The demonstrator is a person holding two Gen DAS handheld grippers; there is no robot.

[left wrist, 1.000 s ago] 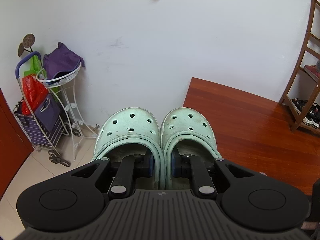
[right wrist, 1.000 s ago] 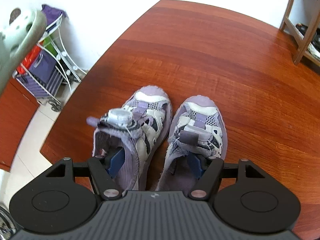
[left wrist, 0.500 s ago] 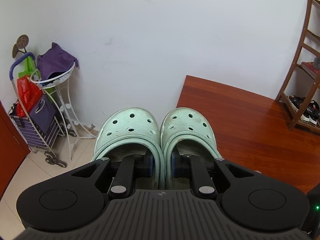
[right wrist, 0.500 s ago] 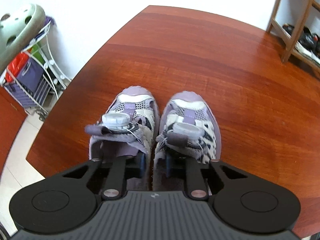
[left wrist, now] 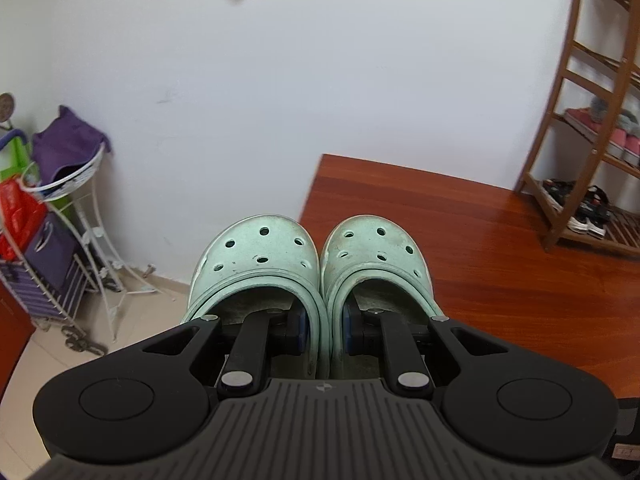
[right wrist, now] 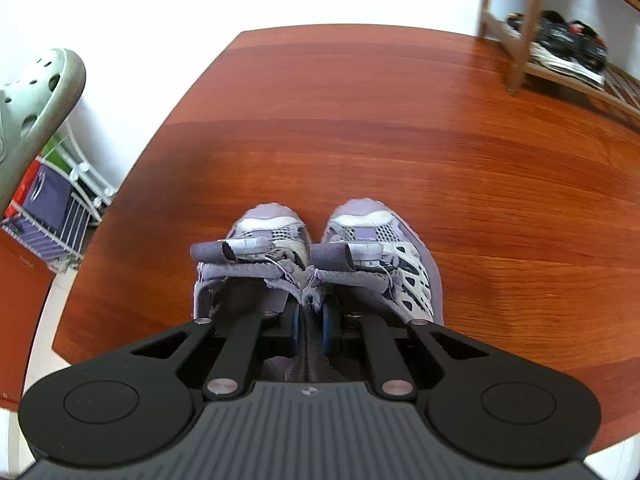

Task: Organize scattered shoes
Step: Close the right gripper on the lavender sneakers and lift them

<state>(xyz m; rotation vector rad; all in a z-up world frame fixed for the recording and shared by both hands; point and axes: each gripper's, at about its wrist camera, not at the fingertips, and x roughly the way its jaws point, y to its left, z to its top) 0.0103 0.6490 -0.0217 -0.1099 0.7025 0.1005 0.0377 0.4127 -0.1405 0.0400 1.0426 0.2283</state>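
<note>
Left wrist view: my left gripper (left wrist: 324,326) tilts downward, fingers clamped on the touching inner walls of the mint clogs (left wrist: 312,256), held clear of the floor; the shoe rack (left wrist: 600,128) has slid further into frame.
Right wrist view: my right gripper (right wrist: 311,322), wide apart a second ago, now pinches the lilac sneakers (right wrist: 316,264) together above the worktop (right wrist: 400,120); their heels are hidden.
</note>
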